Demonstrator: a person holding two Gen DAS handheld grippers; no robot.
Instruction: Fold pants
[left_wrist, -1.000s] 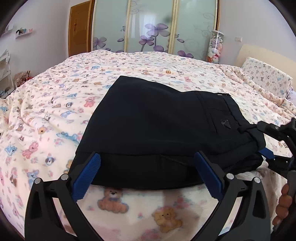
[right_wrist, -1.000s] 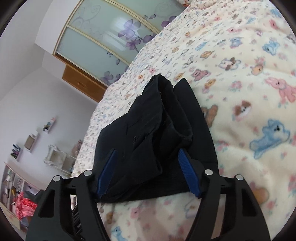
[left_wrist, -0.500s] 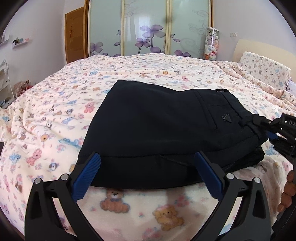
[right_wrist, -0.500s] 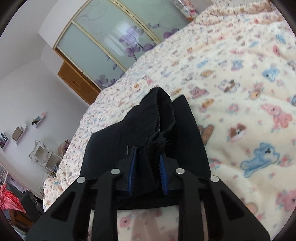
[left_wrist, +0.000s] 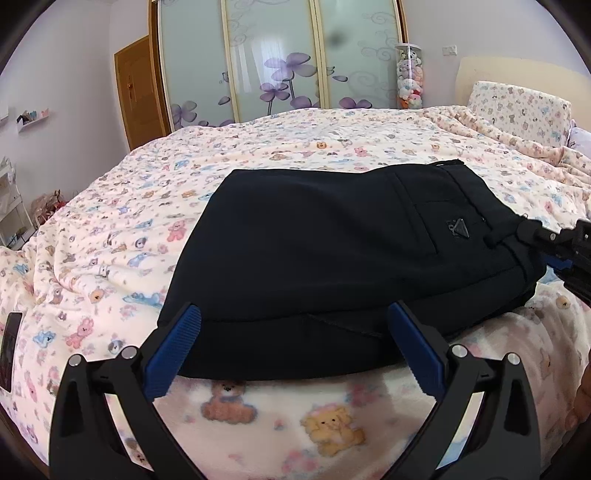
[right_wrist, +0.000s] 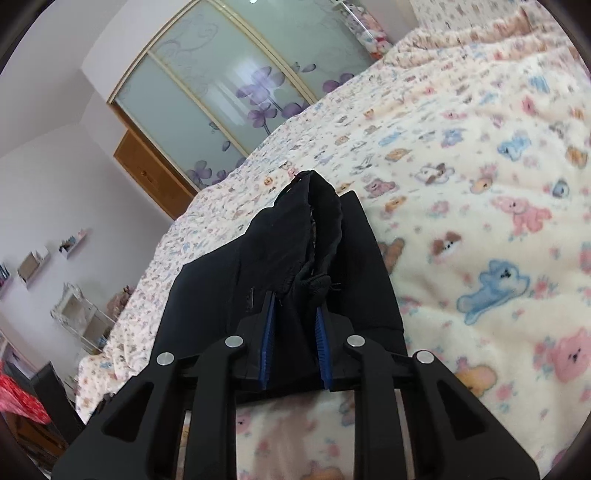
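Observation:
The black pants (left_wrist: 332, 251) lie folded on the teddy-bear bedspread (left_wrist: 147, 206), waistband to the right. My left gripper (left_wrist: 293, 325) is open, its blue pads on either side of the near folded edge, just above it. My right gripper (right_wrist: 293, 314) is shut on the waistband end of the pants (right_wrist: 295, 266) and lifts that bunch a little. It also shows at the right edge of the left wrist view (left_wrist: 554, 247), clamped on the waistband.
A pillow (left_wrist: 517, 110) and headboard stand at the far right of the bed. Sliding wardrobe doors (left_wrist: 277, 62) and a wooden door (left_wrist: 138, 92) are behind the bed. A dark phone-like object (left_wrist: 9, 347) lies at the left edge. Shelves stand by the left wall.
My right gripper has closed from open onto the waistband end of the pants. My left gripper has stayed open at the near edge and tilted up slightly.

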